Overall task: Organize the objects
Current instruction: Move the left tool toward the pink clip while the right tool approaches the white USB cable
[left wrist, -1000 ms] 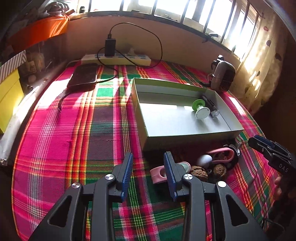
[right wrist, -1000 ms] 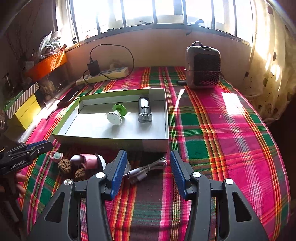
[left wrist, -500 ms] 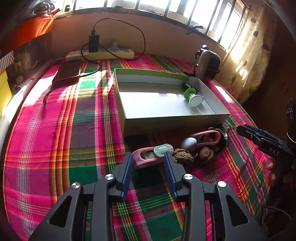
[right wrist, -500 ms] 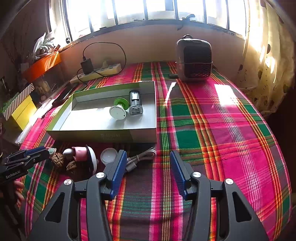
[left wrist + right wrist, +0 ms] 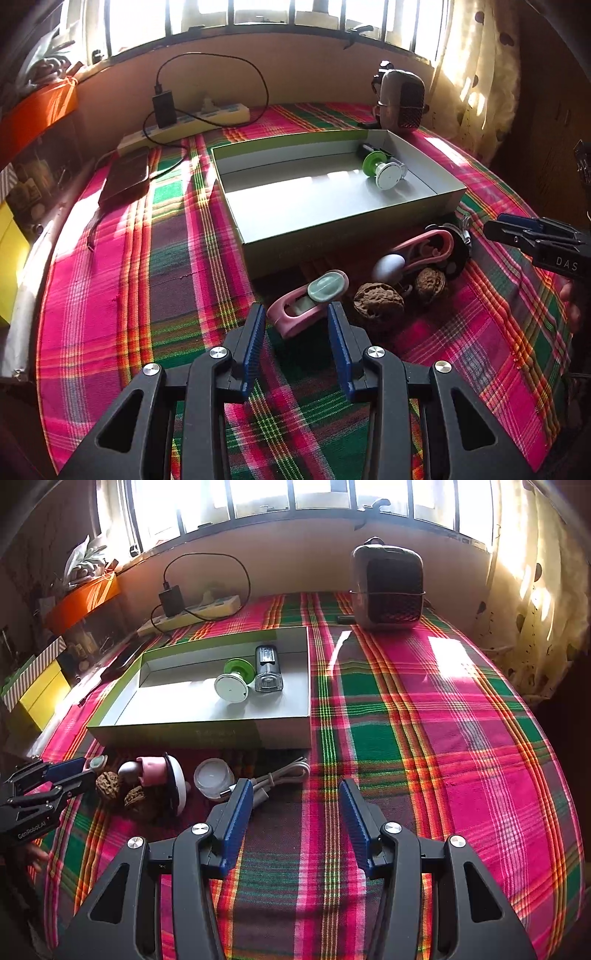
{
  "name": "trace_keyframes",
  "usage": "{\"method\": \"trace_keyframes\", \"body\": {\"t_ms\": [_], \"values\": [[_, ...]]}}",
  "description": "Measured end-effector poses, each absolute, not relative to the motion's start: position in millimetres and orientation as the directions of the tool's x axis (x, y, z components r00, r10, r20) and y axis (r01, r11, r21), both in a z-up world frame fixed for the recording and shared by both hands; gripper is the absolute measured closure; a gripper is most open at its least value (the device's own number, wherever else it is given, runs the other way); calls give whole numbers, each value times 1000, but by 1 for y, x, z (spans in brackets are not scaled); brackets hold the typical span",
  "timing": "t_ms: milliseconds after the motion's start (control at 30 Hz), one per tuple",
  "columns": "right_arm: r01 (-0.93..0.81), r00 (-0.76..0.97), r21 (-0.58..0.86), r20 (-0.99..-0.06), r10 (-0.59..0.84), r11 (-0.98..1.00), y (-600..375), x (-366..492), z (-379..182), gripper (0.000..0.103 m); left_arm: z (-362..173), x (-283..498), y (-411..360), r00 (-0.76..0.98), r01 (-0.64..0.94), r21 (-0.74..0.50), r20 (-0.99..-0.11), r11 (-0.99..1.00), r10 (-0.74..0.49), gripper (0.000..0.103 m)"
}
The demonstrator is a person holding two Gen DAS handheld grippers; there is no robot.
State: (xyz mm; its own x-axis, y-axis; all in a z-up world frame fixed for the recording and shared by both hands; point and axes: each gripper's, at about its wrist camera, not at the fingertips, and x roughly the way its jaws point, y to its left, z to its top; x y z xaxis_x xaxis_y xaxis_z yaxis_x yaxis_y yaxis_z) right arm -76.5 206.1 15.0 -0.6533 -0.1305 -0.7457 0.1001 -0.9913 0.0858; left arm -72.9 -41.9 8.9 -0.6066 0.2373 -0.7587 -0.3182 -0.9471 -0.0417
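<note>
White lettering reads "DAS" on the side of the right gripper (image 5: 532, 236) and "GenRobot.AI" on the left gripper (image 5: 48, 779). Both sets of jaws stand wide apart with nothing between them, their inner faces lined with ribbed blue pads. Just ahead of the left jaws lies one pink plastic clip (image 5: 306, 301) with a pale green oval button, its near end reaching between the tips. To their right sit two wrinkled walnuts (image 5: 378, 301), one smooth white egg shape (image 5: 388, 267) and one pink looped toy (image 5: 424, 247). Ahead of the right jaws lie one coiled grey cable (image 5: 280, 775) and one round white cap (image 5: 212, 775). Beyond stands one shallow cardboard box (image 5: 199, 734) holding a green-and-white spool (image 5: 232, 683) and a clear bottle (image 5: 267, 668), all on a plaid-covered desk (image 5: 424, 720).
</note>
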Motion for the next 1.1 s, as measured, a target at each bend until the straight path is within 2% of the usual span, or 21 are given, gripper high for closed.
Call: {"method": "trace_keyframes", "body": {"t_ms": [400,867,1100], "values": [[91,-642,83,-757,-123,-992,206,-82,11,53,8,-83,-36,-600,-385,6,-762,-923,245,70],[46,-621,122,-774,-123,-992,203,-96,6,53,4,-93,-38,-585,-308,-41,-780,-951,223,70],[33,-632,147,-764,-135,-989,200,-100,11,53,3,-92,-37,-593,-302,-26,-778,-953,209,70]]}}
